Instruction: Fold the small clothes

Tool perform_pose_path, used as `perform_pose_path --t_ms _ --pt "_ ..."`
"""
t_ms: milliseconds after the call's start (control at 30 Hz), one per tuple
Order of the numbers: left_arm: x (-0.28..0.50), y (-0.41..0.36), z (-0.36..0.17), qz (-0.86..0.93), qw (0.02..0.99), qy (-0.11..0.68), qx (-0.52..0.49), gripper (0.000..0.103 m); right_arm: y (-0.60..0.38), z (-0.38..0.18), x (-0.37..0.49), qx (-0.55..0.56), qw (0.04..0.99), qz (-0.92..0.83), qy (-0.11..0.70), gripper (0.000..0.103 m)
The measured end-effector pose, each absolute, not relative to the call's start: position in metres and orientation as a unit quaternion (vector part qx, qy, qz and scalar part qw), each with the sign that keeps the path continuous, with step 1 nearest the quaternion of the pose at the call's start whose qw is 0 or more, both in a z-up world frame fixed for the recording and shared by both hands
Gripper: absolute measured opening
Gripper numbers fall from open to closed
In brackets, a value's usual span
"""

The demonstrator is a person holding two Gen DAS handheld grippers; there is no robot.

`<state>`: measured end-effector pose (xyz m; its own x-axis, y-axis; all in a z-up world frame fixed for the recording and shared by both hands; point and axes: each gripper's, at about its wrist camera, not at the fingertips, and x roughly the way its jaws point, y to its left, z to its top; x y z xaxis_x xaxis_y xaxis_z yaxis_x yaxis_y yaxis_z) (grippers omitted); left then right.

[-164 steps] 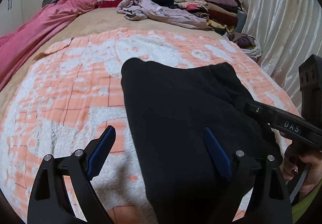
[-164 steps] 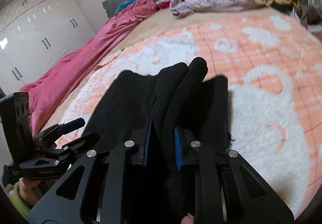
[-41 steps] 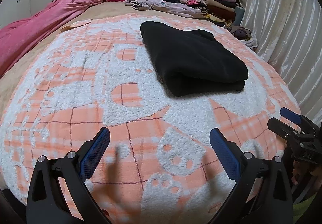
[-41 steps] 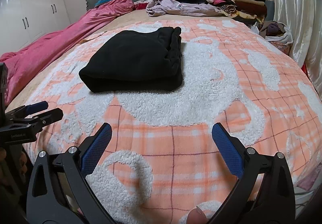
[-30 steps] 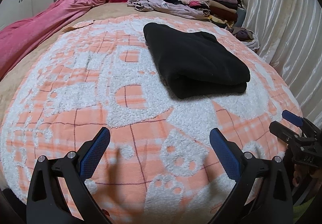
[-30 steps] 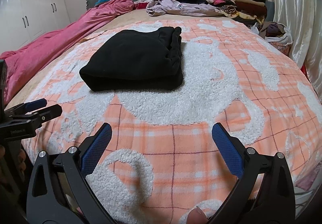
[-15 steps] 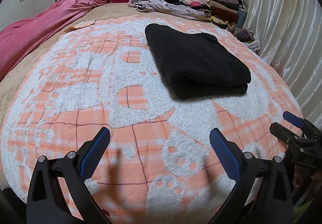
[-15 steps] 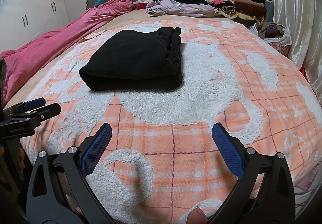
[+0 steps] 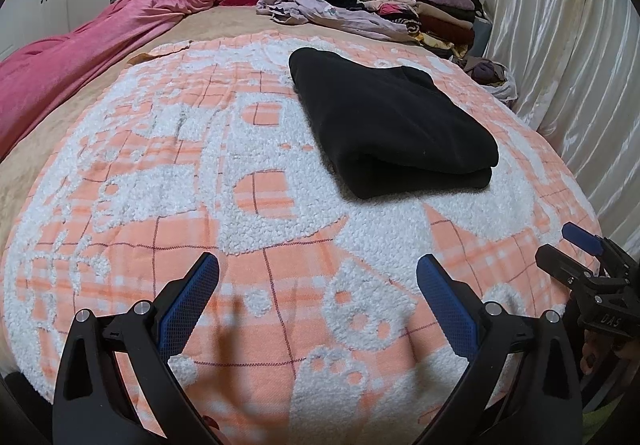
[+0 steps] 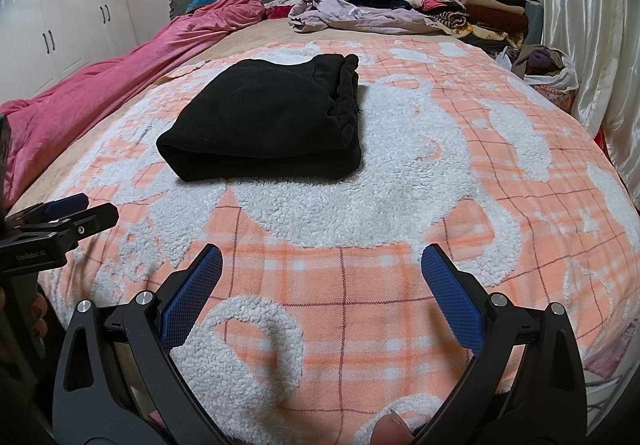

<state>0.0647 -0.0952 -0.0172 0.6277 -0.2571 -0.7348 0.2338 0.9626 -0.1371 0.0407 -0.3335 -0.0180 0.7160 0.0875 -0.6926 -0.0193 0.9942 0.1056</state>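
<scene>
Above the near edge of the bed, both grippers hang level and point toward the headboard, neither touching anything. Left gripper (image 9: 318, 277) has its two blue-padded fingers (image 9: 188, 301) spread wide over bare blanket, with nothing between them. Right gripper (image 10: 322, 269) is spread just as wide, also empty, over the blanket's near edge. Each shows at the margin of the other's view: the right one at the right side of the left wrist view, the left one at the left side of the right wrist view, so the two are held side by side and apart. A fingertip of the person's hand (image 10: 390, 433) shows at the bottom of the right wrist view, behind the gripper.

One black garment (image 9: 392, 125) lies folded into a thick rectangular bundle on the orange-and-white blanket (image 9: 256, 205), toward the middle of the bed and well apart from both grippers. Its rounded fold faces the near edge; its layered loose edges run along its right side.

One pink quilt (image 10: 120, 85) is bunched along the bed's left edge. At the head end lie one loose lilac garment (image 10: 360, 17) and, toward the far right corner, one stack of folded clothes (image 10: 472, 1); I cannot count its pieces. One white bag of clothes (image 10: 556, 77) sits off the right edge, beside the curtain (image 9: 568, 45).
</scene>
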Motion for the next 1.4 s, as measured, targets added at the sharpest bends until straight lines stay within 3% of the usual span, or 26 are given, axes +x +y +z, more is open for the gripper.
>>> perform_pose_path --t_ms 967,1200,1400 --pt "0.068 -0.087 -0.023 -0.135 0.887 0.440 -0.009 0.099 -0.386 -0.006 0.016 0.071 0.929 -0.046 0.360 0.094" --pt "0.103 0.013 -0.012 -0.044 0.898 0.433 -0.064 0.099 -0.542 0.013 -0.084 0.151 0.905 -0.268 0.295 0.094" --pt "0.163 0.164 -0.016 0.128 0.887 0.439 -0.065 0.099 -0.710 -0.025 -0.225 0.168 0.770 -0.519 0.330 0.094"
